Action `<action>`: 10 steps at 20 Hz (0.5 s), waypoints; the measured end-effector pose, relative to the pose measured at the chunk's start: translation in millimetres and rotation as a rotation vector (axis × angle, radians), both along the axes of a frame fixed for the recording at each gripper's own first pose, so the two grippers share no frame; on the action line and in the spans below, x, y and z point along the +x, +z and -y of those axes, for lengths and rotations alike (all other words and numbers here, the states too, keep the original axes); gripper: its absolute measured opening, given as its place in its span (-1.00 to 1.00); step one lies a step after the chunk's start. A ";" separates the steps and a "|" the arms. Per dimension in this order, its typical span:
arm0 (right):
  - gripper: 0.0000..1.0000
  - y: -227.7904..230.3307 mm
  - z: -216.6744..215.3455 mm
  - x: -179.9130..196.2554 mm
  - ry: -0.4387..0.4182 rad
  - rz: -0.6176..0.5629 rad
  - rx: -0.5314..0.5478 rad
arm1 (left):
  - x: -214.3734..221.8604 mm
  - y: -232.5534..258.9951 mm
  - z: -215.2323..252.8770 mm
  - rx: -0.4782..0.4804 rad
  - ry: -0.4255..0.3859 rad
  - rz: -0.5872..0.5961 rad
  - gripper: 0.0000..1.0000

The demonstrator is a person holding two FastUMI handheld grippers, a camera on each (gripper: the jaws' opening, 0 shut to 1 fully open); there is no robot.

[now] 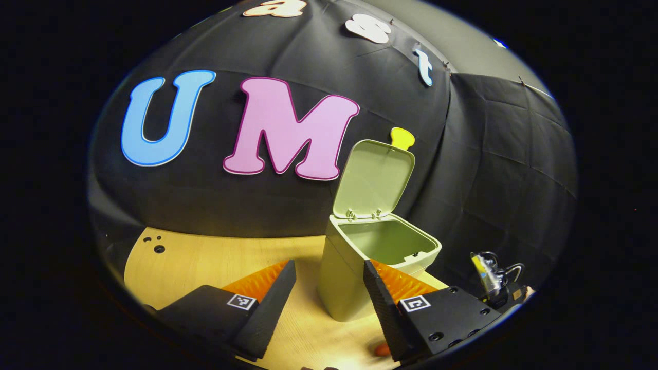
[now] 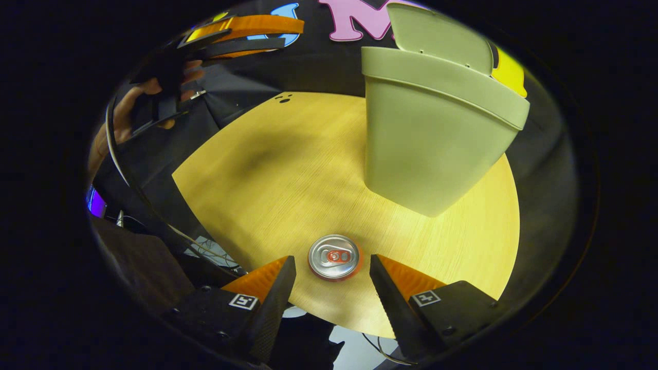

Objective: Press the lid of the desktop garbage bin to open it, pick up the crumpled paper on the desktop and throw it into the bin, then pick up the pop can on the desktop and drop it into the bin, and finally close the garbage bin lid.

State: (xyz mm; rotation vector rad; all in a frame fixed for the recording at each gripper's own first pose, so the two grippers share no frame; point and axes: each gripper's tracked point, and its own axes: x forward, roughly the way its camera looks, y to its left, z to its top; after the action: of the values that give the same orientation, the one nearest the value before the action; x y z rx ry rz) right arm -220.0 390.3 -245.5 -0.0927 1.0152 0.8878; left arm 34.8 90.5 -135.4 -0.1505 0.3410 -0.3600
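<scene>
The pale green bin (image 1: 360,267) stands on the round wooden table (image 1: 205,267) with its lid (image 1: 374,177) swung up and open; the part of its inside that shows is bare. My left gripper (image 1: 329,267) is open a little in front of the bin, holding nothing. In the right gripper view the pop can (image 2: 334,257) stands upright and I see its silver top from above. My right gripper (image 2: 331,261) is open over it, one finger on each side, not pressing. The bin (image 2: 437,139) is beyond the can. A hand holds the left gripper (image 2: 241,33) at upper left.
The table edge (image 2: 216,226) curves close to the can on the near side, with cables (image 2: 205,249) and floor below it. A small device with a yellow tag and wires (image 1: 491,277) sits low at the right of the bin. Dark cloth walls surround the table.
</scene>
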 end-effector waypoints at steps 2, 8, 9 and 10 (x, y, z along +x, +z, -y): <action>0.84 -11.0 -3.2 -1.0 0.009 -0.009 -0.020 | -5.7 -3.1 -6.4 -0.001 0.011 -0.010 0.73; 0.97 -26.2 -13.0 -1.9 -0.020 -0.037 -0.020 | -10.8 -9.0 -23.2 0.000 0.030 -0.023 0.72; 1.00 -28.4 -11.6 0.4 -0.025 -0.027 -0.032 | -11.4 -11.2 -25.1 0.003 0.033 -0.024 0.73; 1.00 -31.7 -10.2 0.9 -0.021 -0.027 -0.047 | -12.3 -11.4 -27.0 0.004 0.035 -0.026 0.72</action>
State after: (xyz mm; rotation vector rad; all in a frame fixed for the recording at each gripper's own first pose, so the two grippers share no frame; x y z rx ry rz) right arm -219.1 400.4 -277.2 -0.1095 1.0603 0.8480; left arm 22.6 117.6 -146.8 -0.1570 0.3640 -0.3231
